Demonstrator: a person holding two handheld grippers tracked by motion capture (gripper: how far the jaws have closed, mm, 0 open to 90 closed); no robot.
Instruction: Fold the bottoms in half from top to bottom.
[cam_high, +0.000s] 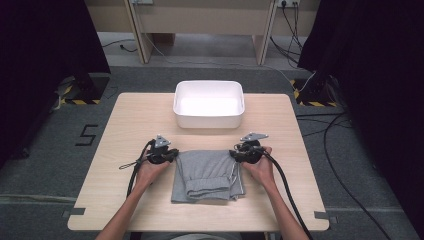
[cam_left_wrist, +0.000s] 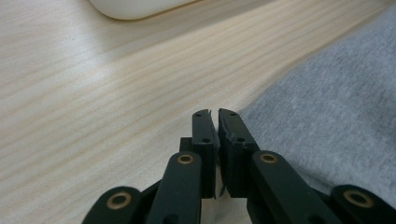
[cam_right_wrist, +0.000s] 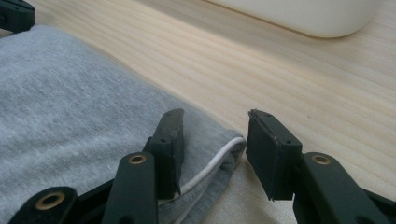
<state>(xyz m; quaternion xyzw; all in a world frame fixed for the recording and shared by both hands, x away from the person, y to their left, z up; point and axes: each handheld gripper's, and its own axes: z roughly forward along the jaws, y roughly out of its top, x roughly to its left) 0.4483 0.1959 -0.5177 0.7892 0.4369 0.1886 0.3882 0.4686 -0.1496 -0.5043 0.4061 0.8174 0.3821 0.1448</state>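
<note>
A: High view, entry one. Folded grey garment (cam_high: 207, 175) lies flat on the bench (cam_high: 130, 120), on the near side of the white tub (cam_high: 209, 104) and well apart from it. Tub stands toward the bench's far edge.

B: Tongs?

A: Left tongs (cam_high: 172, 154) sit at the garment's far left corner, right tongs (cam_high: 235, 154) at its far right corner. A hand holds each one, forearms coming in from the near edge.

B: State of the left pair?

A: Left gripper view: left tongs (cam_left_wrist: 215, 112) clenched, jaws almost meeting with a thin slit between them. Their tips sit right at the cloth's edge (cam_left_wrist: 327, 107); whether any fabric is caught I cannot tell.

B: And the right?

A: Right gripper view: right tongs (cam_right_wrist: 215, 119) part open, straddling the garment's corner (cam_right_wrist: 70, 107) with its white cord (cam_right_wrist: 210, 170). One jaw rests against the cloth; the other stands clear over bare wood. Not pinched yet.
</note>
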